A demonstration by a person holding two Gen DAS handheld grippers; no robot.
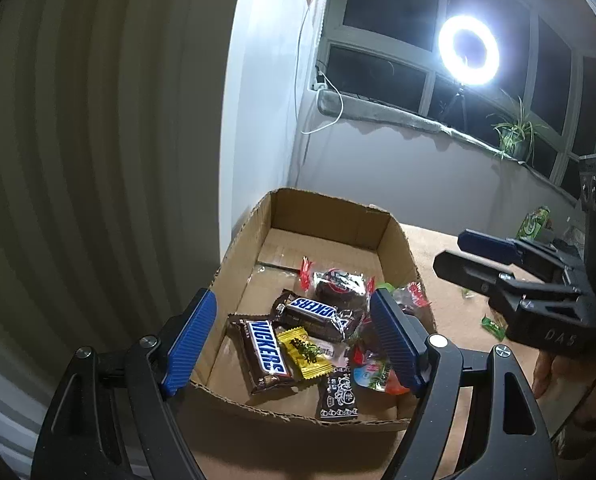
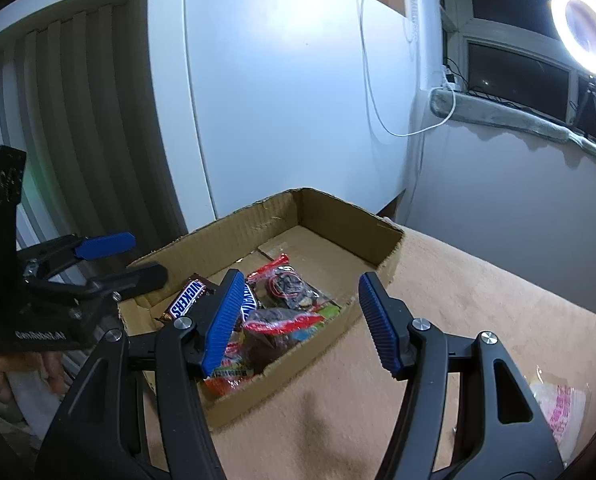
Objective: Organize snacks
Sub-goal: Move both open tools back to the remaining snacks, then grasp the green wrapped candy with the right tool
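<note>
An open cardboard box (image 1: 330, 216) on the tan table holds several snacks. Among them are two Snickers bars (image 1: 265, 350) (image 1: 318, 312), a yellow candy (image 1: 304, 352), a black patterned packet (image 1: 340, 398) and a dark cake in a clear wrapper (image 1: 338, 284). My left gripper (image 1: 293, 300) hangs open over the box's near side, gripping nothing. My right gripper (image 2: 302, 278) is open above the box's right wall (image 2: 338, 216), also empty. The Snickers bar (image 2: 187, 298) shows past its left finger. Each gripper sees the other beside it: right gripper (image 1: 454, 250), left gripper (image 2: 147, 258).
Small green packets (image 1: 494, 326) lie loose on the table right of the box, and a green bag (image 1: 536, 220) sits farther back. A clear bag with pink print (image 2: 562, 408) lies at the near right. A ring light (image 1: 468, 48) and a plant (image 1: 514, 132) stand by the window.
</note>
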